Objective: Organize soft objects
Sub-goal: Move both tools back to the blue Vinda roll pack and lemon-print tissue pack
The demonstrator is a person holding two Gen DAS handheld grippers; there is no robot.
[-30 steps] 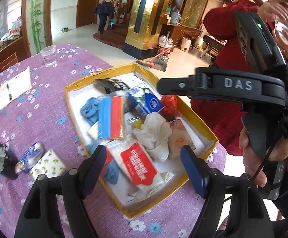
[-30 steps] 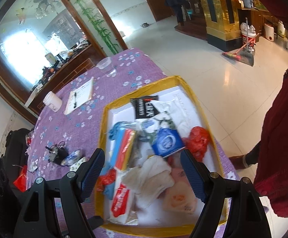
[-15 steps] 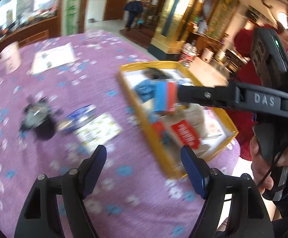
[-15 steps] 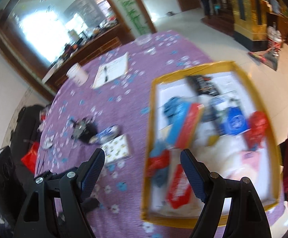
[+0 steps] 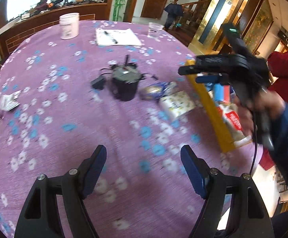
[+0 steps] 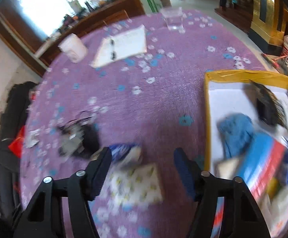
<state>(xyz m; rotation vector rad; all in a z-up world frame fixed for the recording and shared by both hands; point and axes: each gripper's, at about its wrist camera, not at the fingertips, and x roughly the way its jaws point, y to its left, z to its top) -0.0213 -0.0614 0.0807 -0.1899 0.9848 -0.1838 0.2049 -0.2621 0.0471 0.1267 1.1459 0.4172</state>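
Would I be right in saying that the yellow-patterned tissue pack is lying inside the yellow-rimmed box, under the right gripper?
Not quite. The right wrist view shows the yellow-patterned tissue pack lying on the purple tablecloth, outside the yellow-rimmed box and beside its near wall. It does sit below the right gripper, whose jaws are closing but not yet pressing on it.

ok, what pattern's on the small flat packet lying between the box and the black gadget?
White with small yellow and dark prints, on the flat tissue packet; clearest in left wrist view.
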